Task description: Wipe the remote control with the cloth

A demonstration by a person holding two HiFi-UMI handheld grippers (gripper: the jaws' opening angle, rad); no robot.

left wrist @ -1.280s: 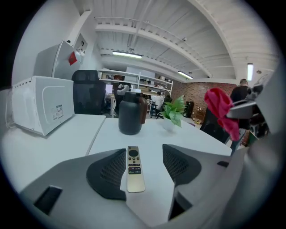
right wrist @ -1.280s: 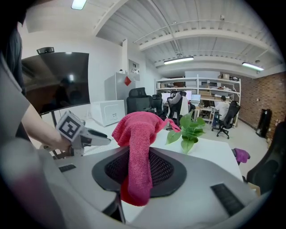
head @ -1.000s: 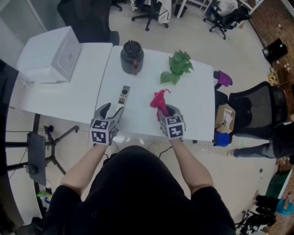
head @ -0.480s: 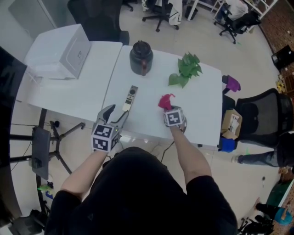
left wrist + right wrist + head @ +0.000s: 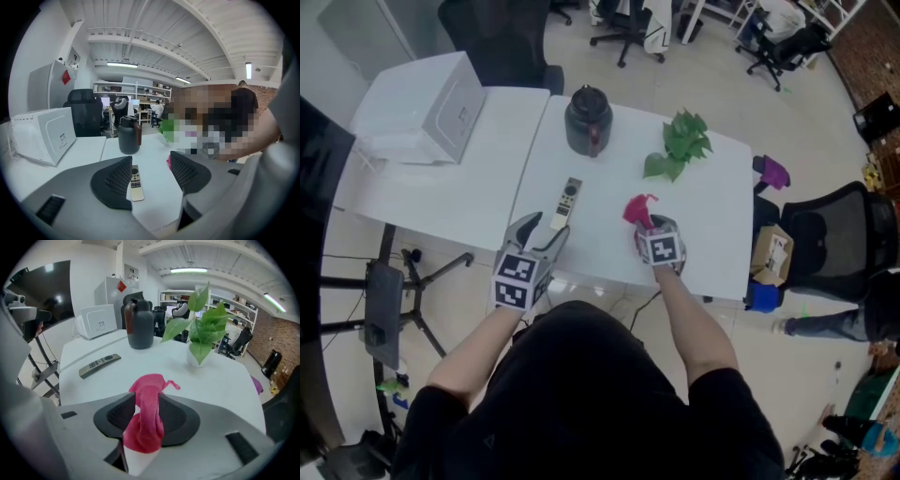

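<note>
The slim grey remote control (image 5: 566,202) lies flat on the white table (image 5: 712,216), just ahead of my left gripper (image 5: 542,230). In the left gripper view the remote (image 5: 136,183) shows between the jaws of this open left gripper (image 5: 150,171), which hold nothing. The pink cloth (image 5: 637,208) stands bunched on the table at the tip of my right gripper (image 5: 649,228). In the right gripper view the cloth (image 5: 146,394) sits between the opening jaws of the right gripper (image 5: 147,405), with a sliver of table showing beside the left pad. The remote (image 5: 99,365) lies off to its left.
A dark jug (image 5: 587,117) and a green potted plant (image 5: 680,141) stand at the table's far side. A white box-shaped appliance (image 5: 427,108) rests on the adjoining table at left. A black office chair (image 5: 834,234) is at right. The table's near edge lies under both grippers.
My right gripper has brought the cloth down onto the table and its jaws have eased apart. The left gripper has stayed near the remote's near end.
</note>
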